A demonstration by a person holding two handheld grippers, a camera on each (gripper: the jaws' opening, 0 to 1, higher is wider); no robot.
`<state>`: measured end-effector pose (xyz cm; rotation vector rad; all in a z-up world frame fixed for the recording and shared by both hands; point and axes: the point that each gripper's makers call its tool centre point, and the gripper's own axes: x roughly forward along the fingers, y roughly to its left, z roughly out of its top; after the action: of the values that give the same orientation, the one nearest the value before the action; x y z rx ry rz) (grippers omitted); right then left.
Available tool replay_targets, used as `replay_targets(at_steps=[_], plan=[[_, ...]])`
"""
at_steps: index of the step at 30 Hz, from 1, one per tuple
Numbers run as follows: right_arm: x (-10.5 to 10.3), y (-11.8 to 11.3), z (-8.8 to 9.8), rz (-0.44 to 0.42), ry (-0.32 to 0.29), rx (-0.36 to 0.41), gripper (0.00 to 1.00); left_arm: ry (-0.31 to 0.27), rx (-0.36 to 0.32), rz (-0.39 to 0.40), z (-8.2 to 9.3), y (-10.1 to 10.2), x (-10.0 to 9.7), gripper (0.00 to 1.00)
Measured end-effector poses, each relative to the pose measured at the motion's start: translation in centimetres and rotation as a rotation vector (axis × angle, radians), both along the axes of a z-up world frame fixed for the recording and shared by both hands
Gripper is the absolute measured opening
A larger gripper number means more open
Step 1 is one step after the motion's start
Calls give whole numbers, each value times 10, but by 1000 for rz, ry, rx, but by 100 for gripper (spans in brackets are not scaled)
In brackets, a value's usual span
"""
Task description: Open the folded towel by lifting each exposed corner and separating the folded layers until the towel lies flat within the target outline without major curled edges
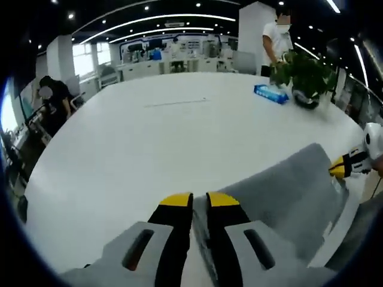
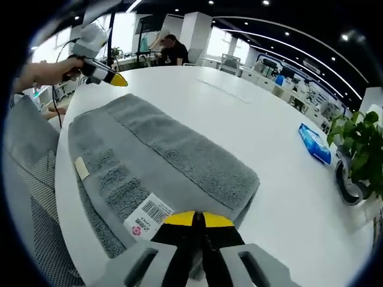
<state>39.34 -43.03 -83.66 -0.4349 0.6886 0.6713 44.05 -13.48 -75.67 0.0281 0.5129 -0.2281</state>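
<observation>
Grey terry towel (image 2: 161, 161), one, folded in layers, lies on the white oval tabletop (image 2: 251, 119) near its edge, long side running away from the right tongs (image 2: 198, 219). One white barcode label (image 2: 148, 218) and one small white tag (image 2: 81, 168) sit on the towel's near lower layer. Right tongs: yellow-tipped black jaws clenched together at the towel's near edge; cannot tell whether any fabric is pinched between them. Left tongs (image 1: 199, 200): jaws close together with a narrow gap, tips at the edge of the towel (image 1: 287, 191), which runs off to the right in the left gripper view; cannot tell whether they grip cloth. In the right gripper view the left tongs (image 2: 114, 78) show at the towel's far end, held by a hand (image 2: 45, 73); in the left gripper view the right tongs (image 1: 341, 169) show at the opposite end. Also on the tabletop, well apart from the towel: one blue flat packet (image 2: 315, 143) and one green potted plant (image 2: 359, 149), near each other. Two people stand in the office background of the left gripper view, one at far left (image 1: 54, 98), one behind the plant (image 1: 276, 42).
</observation>
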Motion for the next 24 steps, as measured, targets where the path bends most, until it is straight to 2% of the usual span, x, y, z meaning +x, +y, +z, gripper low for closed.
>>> replay_targets(at_steps=[1, 3, 4, 6, 7, 8, 9, 10, 11, 12, 14, 16, 18, 19, 20, 21, 22, 23, 24], plan=[[4, 6, 11, -21, -29, 56, 11, -22, -10, -2, 7, -6, -2, 16], [10, 21, 31, 1, -107, 140, 23, -79, -26, -23, 17, -24, -6, 17], [10, 26, 36, 2, -120, 160, 26, -77, -40, -30, 15, -32, -9, 17], [4, 43, 43, 72, -147, 175, 23, -59, -46, -66, 6, -53, -18, 17], [-1, 52, 42, 106, -140, 167, 18, -37, -20, -111, -5, -65, -23, 17], [-6, 57, 40, 130, -129, 159, 8, -12, 1, -134, -15, -71, -27, 16], [-14, 67, 36, 178, -110, 152, 2, 30, 6, -166, -28, -80, -32, 14], [-20, 73, 33, 199, -87, 159, 1, 59, -37, -174, -34, -87, -34, 14], [-29, 81, 27, 227, -44, 168, 3, 108, -147, -151, -42, -97, -38, 14], [-34, 86, 25, 246, -30, 166, 2, 130, -168, -137, -47, -99, -40, 13], [-45, 97, 21, 294, -5, 167, 1, 119, -146, -138, -54, -99, -39, 13], [-57, 105, 12, 335, 34, 149, 1, 150, -71, -178, -62, -101, -45, 13], [-66, 108, -3, 374, 74, 91, 1, 130, -30, -223, -63, -109, -45, 13], [-66, 107, -8, 383, 76, 54, 1, 147, -17, -244, -68, -112, -48, 13], [-62, 109, -9, 390, 37, 47, 1, 193, -3, -259, -78, -115, -52, 13], [-62, 111, -7, 394, 31, 57, 1, 207, 15, -260, -84, -116, -53, 13], [-62, 109, -7, 378, 45, 64, 1, 181, 71, -274, -88, -117, -51, 13], [-61, 109, -7, 366, 48, 73, 1, 122, 140, -325, -85, -119, -48, 12], [-62, 109, -8, 375, 42, 74, 1, 52, 279, -441, -83, -123, -50, 11]])
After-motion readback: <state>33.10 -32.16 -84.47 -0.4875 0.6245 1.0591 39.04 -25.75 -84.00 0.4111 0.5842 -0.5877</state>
